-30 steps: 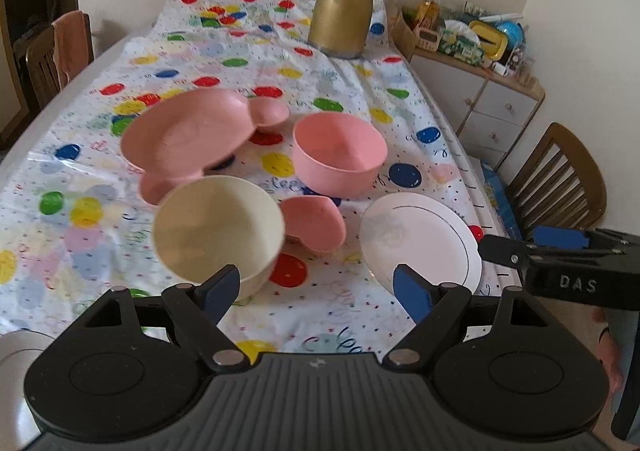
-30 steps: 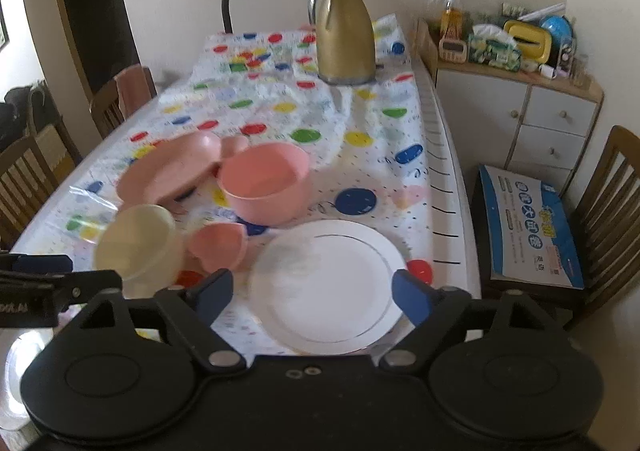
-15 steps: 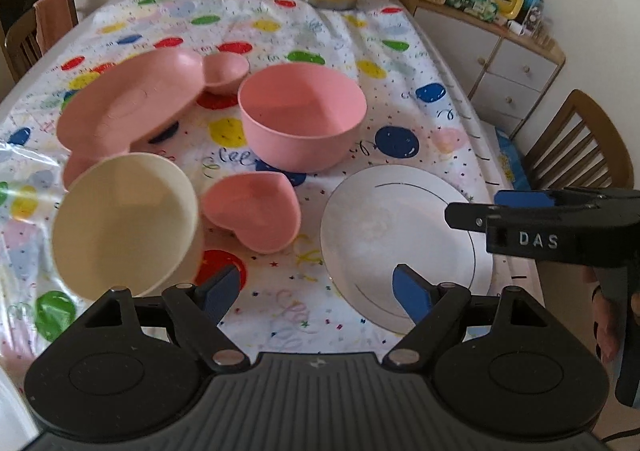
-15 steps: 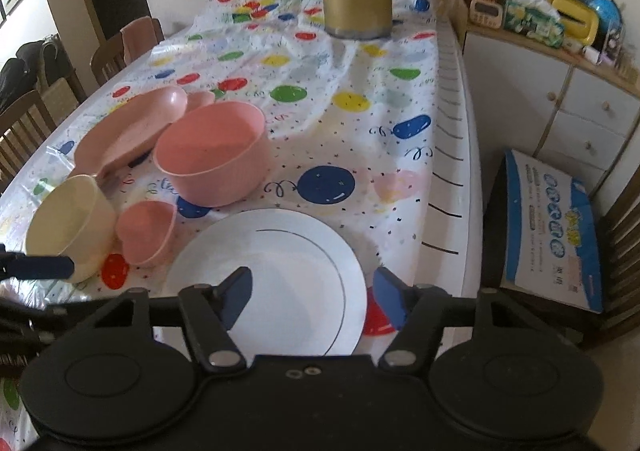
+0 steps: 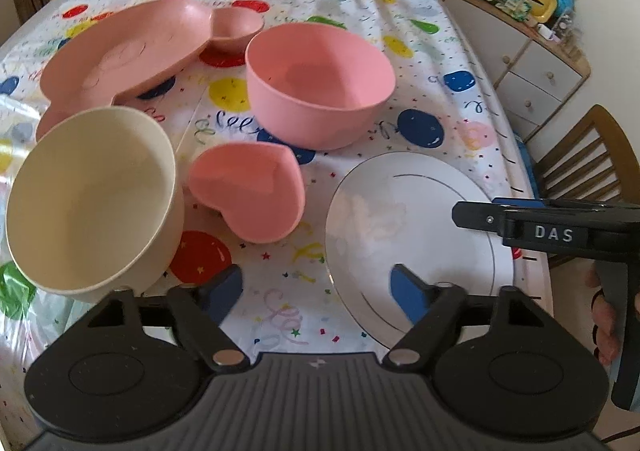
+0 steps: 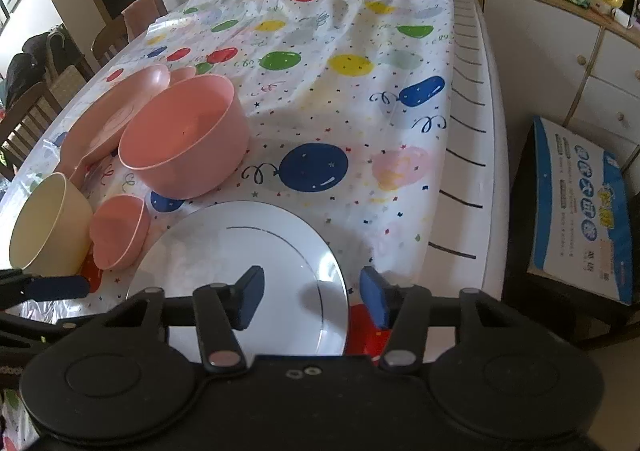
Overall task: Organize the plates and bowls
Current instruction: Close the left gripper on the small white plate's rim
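Right hand-held gripper [image 6: 312, 297] hangs wide open straddling the white plate's [image 6: 240, 251] near-right rim; left hand-held gripper [image 5: 316, 289] gapes empty just left of that plate, with the cream bowl [image 5: 90, 203] and heart dish [image 5: 250, 195] further left on the worktop [image 5: 420, 63].

Left claw [image 5: 316, 291]: wide open, blue fingers apart, holding nothing.
Right claw [image 6: 312, 297]: open too, fingers apart, nothing between them.
Right hand [image 5: 606, 325]: wrapped round the right claw's handle.

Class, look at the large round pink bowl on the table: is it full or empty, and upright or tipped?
Empty and upright. The pink bowl stands on its base, rim level, and both views show its bare inside down to the bottom.
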### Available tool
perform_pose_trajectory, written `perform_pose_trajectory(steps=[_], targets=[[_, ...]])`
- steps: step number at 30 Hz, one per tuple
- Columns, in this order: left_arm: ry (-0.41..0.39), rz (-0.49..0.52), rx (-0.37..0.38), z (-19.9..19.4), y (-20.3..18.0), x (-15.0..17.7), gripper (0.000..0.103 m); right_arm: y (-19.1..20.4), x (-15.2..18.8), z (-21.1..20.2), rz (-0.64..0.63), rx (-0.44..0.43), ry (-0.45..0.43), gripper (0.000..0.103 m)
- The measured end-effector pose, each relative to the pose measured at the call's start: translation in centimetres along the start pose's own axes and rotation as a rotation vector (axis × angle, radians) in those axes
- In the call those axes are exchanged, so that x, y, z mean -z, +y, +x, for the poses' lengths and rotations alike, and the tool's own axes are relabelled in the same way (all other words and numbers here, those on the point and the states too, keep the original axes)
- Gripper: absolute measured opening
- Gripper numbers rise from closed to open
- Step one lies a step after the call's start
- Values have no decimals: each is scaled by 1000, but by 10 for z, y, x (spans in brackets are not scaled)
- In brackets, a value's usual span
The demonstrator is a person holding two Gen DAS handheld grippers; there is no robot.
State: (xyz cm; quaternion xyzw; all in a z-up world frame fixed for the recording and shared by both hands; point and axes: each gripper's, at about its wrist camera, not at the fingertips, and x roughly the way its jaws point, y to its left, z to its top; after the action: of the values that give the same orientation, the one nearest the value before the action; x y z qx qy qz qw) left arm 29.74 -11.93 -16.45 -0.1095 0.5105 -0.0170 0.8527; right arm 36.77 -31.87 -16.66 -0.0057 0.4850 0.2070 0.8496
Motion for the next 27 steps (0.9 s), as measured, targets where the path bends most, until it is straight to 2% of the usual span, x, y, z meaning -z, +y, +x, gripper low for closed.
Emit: perform_pose_trajectory(steps=[7,9,11,15,22,27], targets=[[17,-19,21,7,0,-2,58,-5,3,-1,2,-34,13,49],[20,-19,32,8,-1,-3,55,-8,3,-1,11,-43,12,46],[27,-24,57,9,-2,-4,45,-10,4,-2,27,-49,11,40],[43,-41,109,12,-2,-7,33,-13,5,-3,58,-63,9,33],[45,-34,105,13,-2,-8,26,-25,11,-6,143,-63,-4,14],[49,-30,103,10,3,-6,26,-21,17,-9,156,-74,1,13]])
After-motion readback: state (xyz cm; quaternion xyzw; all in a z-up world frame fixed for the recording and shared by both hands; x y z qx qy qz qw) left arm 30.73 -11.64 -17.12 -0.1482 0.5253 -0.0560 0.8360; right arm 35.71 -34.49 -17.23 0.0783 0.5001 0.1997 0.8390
